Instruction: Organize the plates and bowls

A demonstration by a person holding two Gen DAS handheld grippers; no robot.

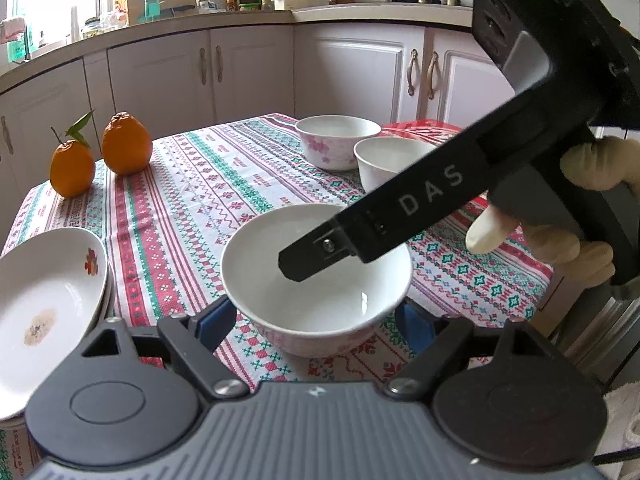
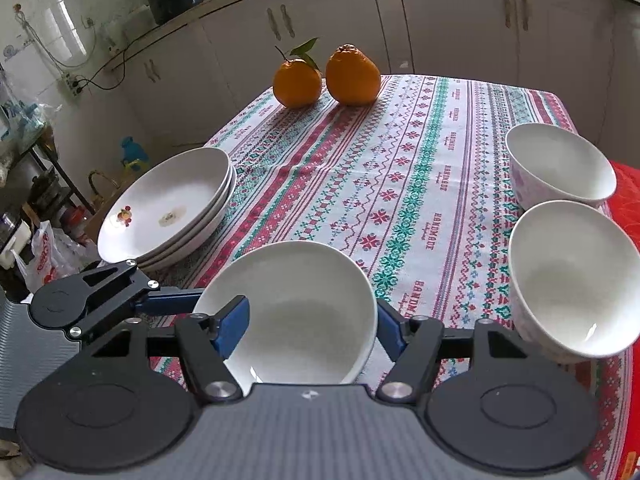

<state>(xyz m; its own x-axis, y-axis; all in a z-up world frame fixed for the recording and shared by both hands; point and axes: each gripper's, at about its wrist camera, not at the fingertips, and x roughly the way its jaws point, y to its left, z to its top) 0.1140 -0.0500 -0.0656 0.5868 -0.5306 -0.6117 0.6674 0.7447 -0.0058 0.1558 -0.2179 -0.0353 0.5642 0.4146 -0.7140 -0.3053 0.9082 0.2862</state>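
A white bowl with pink flowers [image 1: 316, 272] stands on the patterned tablecloth near the front edge; it also shows in the right wrist view [image 2: 292, 312]. My left gripper [image 1: 316, 322] is open, its blue pads on either side of the bowl's base. My right gripper [image 2: 312, 330] is open, one finger [image 1: 316, 256] reaching inside the bowl and the other outside its rim. Two more bowls [image 2: 560, 168] [image 2: 572, 276] stand at the right. A stack of white plates [image 2: 168, 208] sits at the left, also seen in the left wrist view [image 1: 48, 304].
Two oranges [image 2: 326, 76] stand at the table's far side. Kitchen cabinets [image 1: 248, 72] and a counter with bottles and a wok surround the table. A red cloth [image 2: 628, 192] lies at the right edge.
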